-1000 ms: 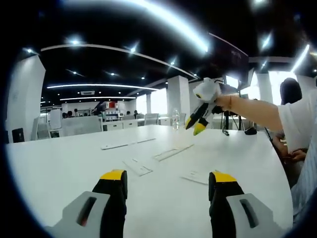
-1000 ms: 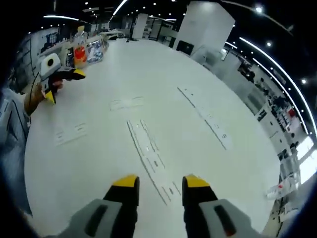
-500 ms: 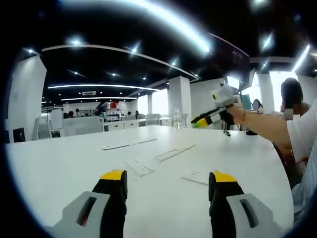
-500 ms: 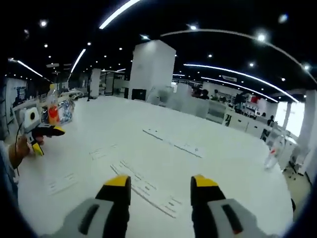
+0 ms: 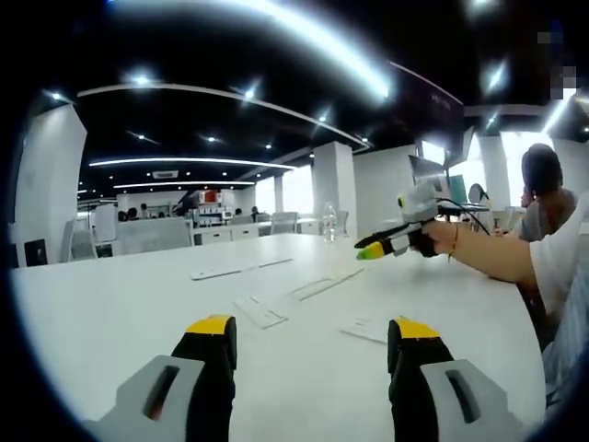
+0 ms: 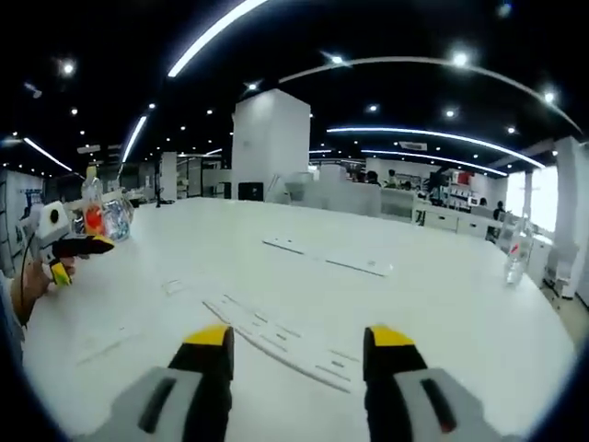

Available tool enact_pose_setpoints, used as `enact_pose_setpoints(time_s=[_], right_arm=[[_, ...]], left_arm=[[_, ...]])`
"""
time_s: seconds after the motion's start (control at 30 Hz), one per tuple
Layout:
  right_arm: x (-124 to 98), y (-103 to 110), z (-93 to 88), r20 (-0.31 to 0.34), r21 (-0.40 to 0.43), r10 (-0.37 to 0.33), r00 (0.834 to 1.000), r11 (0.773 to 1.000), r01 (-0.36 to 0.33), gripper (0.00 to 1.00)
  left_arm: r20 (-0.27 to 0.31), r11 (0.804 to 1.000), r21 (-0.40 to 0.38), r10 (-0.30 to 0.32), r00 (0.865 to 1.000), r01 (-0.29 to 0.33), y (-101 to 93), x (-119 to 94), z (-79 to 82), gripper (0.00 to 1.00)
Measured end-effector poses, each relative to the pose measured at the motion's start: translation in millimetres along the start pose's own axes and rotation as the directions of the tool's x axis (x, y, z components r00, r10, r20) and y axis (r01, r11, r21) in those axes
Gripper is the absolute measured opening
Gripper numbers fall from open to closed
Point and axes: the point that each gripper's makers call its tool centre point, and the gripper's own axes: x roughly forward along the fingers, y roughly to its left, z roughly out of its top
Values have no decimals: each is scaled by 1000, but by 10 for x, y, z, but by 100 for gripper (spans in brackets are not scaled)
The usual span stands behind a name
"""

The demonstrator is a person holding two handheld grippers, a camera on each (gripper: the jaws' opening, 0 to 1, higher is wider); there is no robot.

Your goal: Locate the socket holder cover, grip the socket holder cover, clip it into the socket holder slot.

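Several flat white plastic parts lie on the white table (image 5: 120, 304). In the left gripper view there is a small plate (image 5: 258, 310), a long slotted strip (image 5: 322, 283), a far strip (image 5: 239, 268) and a small piece (image 5: 363, 329). My left gripper (image 5: 313, 327) is open above the table, holding nothing. My right gripper (image 5: 391, 241) hangs in the air at the right, held by a hand. In the right gripper view my right gripper (image 6: 296, 336) is open and holds nothing, with a long slotted strip (image 6: 276, 339) lying beyond its tips. Which part is the cover I cannot tell.
Two more white strips (image 6: 359, 264) lie farther off. My left gripper (image 6: 69, 244) shows at the left, held by a hand. Bottles (image 6: 106, 216) stand at the left edge and one bottle (image 6: 515, 258) at the right. A seated person (image 5: 543, 184) is beside the table.
My right gripper has come down and levelled out, so its view now looks across the table instead of down on it. The left gripper has not moved.
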Motion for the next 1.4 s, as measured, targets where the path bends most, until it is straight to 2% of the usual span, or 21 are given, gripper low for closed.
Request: enact_pose_setpoints(time_s=[0.17,0.27,0.3,0.57,1.4], right_arm=[[21,-84,-158,-52,21,-35,998,999,36,57],[21,-114,-212,-72,28,-52,996,998,54,57],[63,-183,-207,-72,46,-53,996,997,56,57],[90,-174,-287,-91,113,-71,993,990,81,58],[72,-52,-396,-123,148,-46,991,987,64,55]], left_arm=[[20,1000,13,2,1000,-3,-1,-16,50,67],[29,1000,16,9,1000,-10,9,-21,70,67],[31,1000,16,11,999,-11,13,-24,73,67],[29,1000,12,13,999,-13,12,-28,58,67],[25,1000,14,14,1000,-14,-8,-66,39,67]])
